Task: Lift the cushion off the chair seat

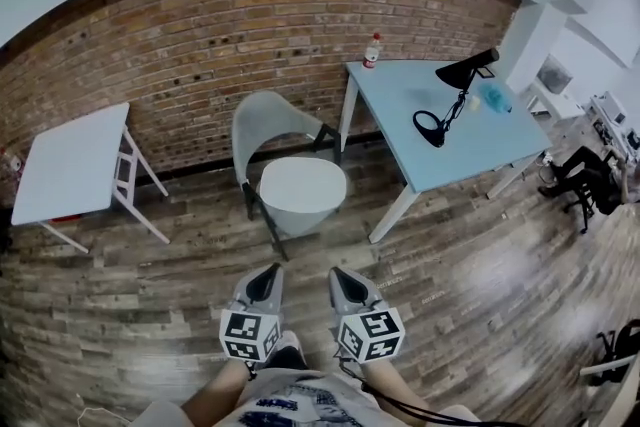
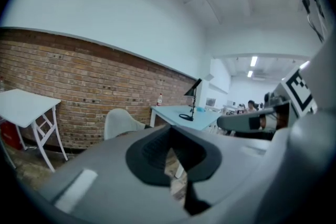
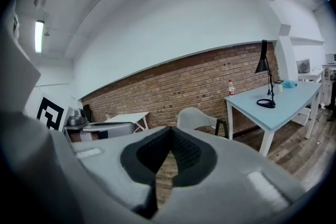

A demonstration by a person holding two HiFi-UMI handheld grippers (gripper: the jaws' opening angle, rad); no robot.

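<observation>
**Both grippers shut, well short of the chair**

We've got the left gripper [image 1: 268, 273] and right gripper [image 1: 340, 275] side by side at the bottom of the head view, both aimed at the chair [image 1: 262, 120]. Jaws on each are pressed together and empty. In both gripper views we see only floor [image 1: 480, 285] through the gap under the pads.

The cushion [image 1: 302, 193] is round and white and lies flat on the chair seat. It's well apart from both grippers and neither one touches it.

The chair has its back towards the brick wall [image 1: 200, 45]. Just right of it is the blue table [image 1: 400, 110], with a black lamp [image 1: 455, 90] on top and a bottle [image 1: 372, 51] at the wall-side corner. The white table [image 1: 70, 165] is off to the left, by the wall.

The left gripper view catches the right gripper at its right edge, and the right gripper view catches the left gripper at its left.
</observation>
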